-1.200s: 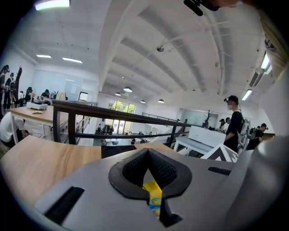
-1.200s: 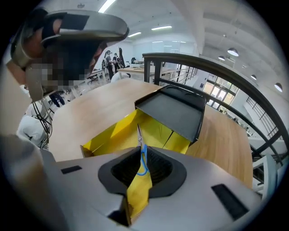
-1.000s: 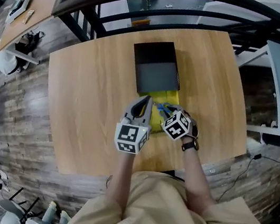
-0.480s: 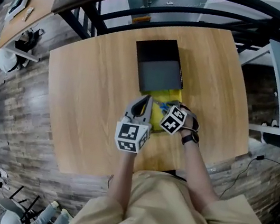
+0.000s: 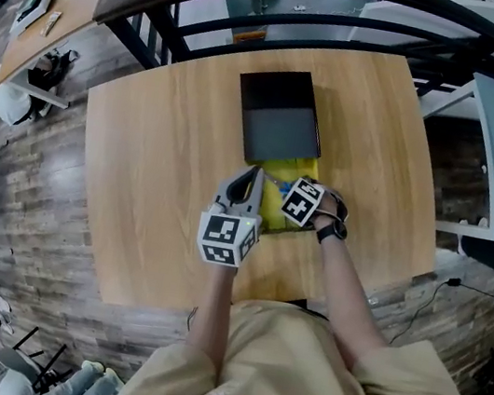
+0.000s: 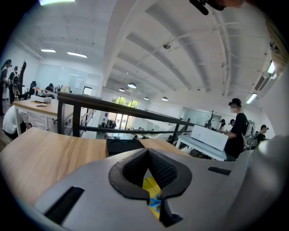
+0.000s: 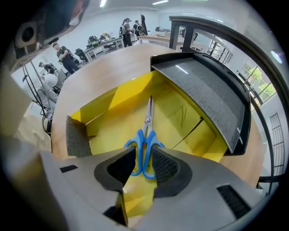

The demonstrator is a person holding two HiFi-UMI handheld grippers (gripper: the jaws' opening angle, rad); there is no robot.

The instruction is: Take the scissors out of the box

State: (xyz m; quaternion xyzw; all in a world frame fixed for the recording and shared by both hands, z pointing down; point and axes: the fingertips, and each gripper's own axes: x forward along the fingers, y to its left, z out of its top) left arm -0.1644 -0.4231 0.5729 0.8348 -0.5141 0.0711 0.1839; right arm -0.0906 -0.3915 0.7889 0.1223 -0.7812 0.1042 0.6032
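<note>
On the light wooden table (image 5: 150, 156), the left gripper (image 6: 147, 152) sits just beside the left side of the open yellow-lined box (image 7: 119, 97). Its jaws are pressed together on nothing, and only a sliver of yellow and blue shows past its pads. Whether it touches the box I cannot tell, but it looks well placed to steady the box should it shift. Flat on the yellow floor of the box lie the blue-handled steel scissors (image 7: 146, 131), blades closed and pointing away toward the flat black lid (image 7: 203, 94) folded back behind. To the right, the right gripper (image 7: 142, 159) is spread apart, its dark ribbed pads on either side of the two blue handle loops and apparently not squeezing them yet. The step in hand seems to be the grasp itself. To do it well, close across both loops near where they join, so the blades keep together and the scissors do not swing. Hold the pads low enough to catch the thin handles rather than skid over them. Then lift straight up, clear of the low yellow walls, before moving aside. A light box may ride up with the tool, so a slow first lift is wise.
</note>
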